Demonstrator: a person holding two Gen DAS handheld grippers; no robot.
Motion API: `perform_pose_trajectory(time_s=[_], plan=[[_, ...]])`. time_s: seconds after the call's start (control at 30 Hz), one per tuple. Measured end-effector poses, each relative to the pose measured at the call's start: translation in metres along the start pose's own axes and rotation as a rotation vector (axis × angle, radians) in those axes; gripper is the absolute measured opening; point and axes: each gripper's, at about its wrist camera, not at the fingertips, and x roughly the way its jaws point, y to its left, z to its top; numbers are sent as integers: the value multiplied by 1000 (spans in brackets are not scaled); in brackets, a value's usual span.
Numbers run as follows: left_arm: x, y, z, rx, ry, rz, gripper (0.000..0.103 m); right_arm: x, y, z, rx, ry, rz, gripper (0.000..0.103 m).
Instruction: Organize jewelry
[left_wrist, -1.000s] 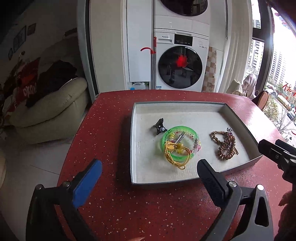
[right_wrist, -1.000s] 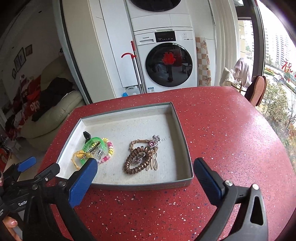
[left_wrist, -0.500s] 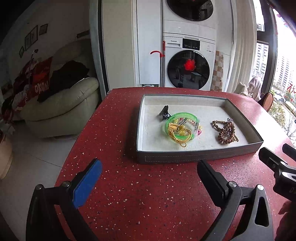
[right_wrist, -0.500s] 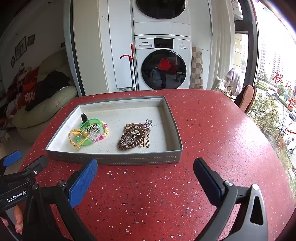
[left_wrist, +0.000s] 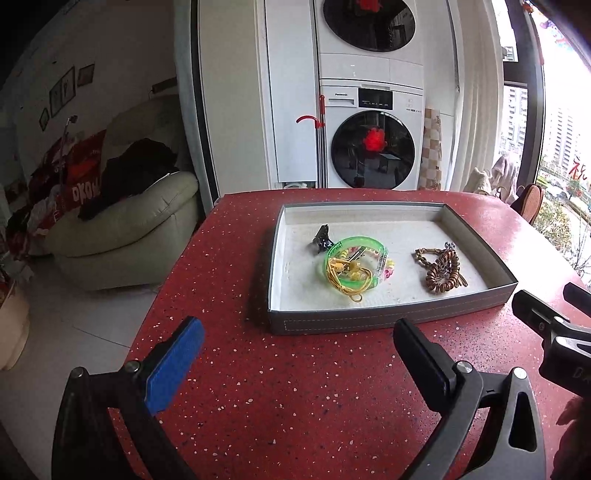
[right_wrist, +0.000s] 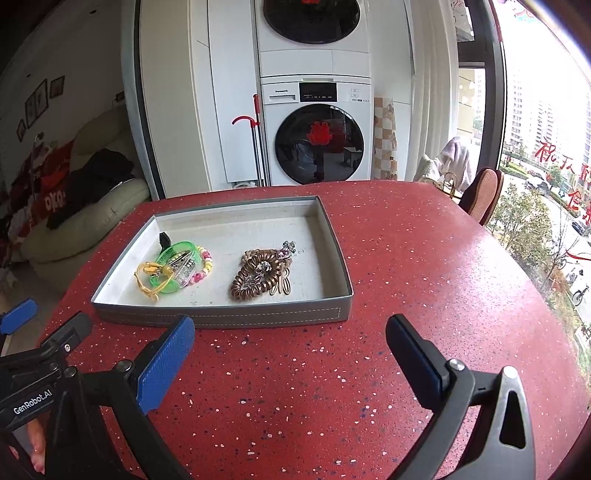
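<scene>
Grey tray (right_wrist: 221, 316) dead ahead | my right gripper (right_wrist: 290, 356) nearer the brown coil (right_wrist: 258, 275), long axis running away | left gripper (left_wrist: 301, 356) faces green bangle (left_wrist: 354, 264) | both jaws wide apart, empty

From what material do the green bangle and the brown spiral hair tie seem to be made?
The translucent green bangle looks like glossy plastic: light passes through and its rim shines. The brown coiled hair tie seems springy plastic with a metallic bronze sheen; it could be coated, which the views leave open.
</scene>
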Motion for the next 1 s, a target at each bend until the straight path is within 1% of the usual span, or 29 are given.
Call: perform_pose_trajectory(time_s=[1.0], plan=[[-1, 0, 3, -3, 5, -1, 103, -6, 2, 5, -7, -17, 5, 103]])
